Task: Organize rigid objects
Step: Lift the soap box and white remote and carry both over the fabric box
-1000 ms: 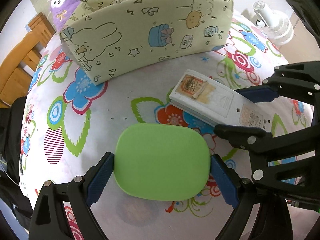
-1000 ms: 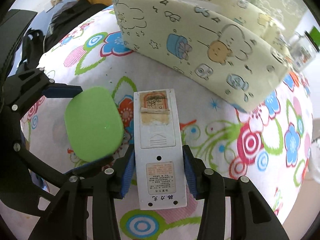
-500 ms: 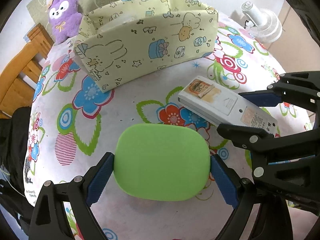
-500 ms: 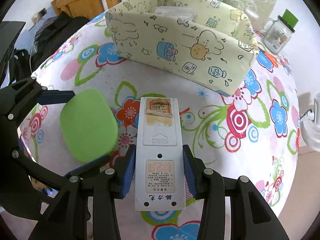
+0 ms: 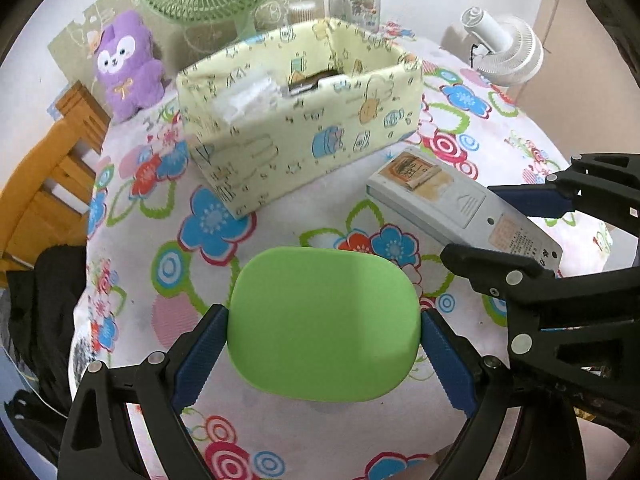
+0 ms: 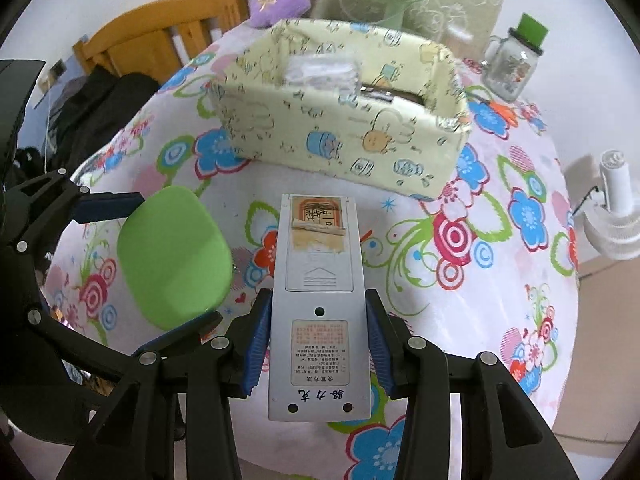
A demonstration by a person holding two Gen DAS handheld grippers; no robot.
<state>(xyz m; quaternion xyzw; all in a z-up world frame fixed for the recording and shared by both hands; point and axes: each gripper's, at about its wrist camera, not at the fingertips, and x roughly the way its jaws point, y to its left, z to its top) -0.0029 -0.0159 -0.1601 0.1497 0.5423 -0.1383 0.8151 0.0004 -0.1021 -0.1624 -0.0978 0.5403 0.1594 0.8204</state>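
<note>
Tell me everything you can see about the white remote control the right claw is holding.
The remote control is a long, flat, pale grey-white plastic slab, seen back side up. Its far end carries a worn orange sticker and yellowed tape; below is a ridged battery cover, then a printed label and black characters at the near end. The right claw grips its long edges between blue pads, holding it above the floral tablecloth, pointing toward the yellow fabric box. Nothing else touches it.
</note>
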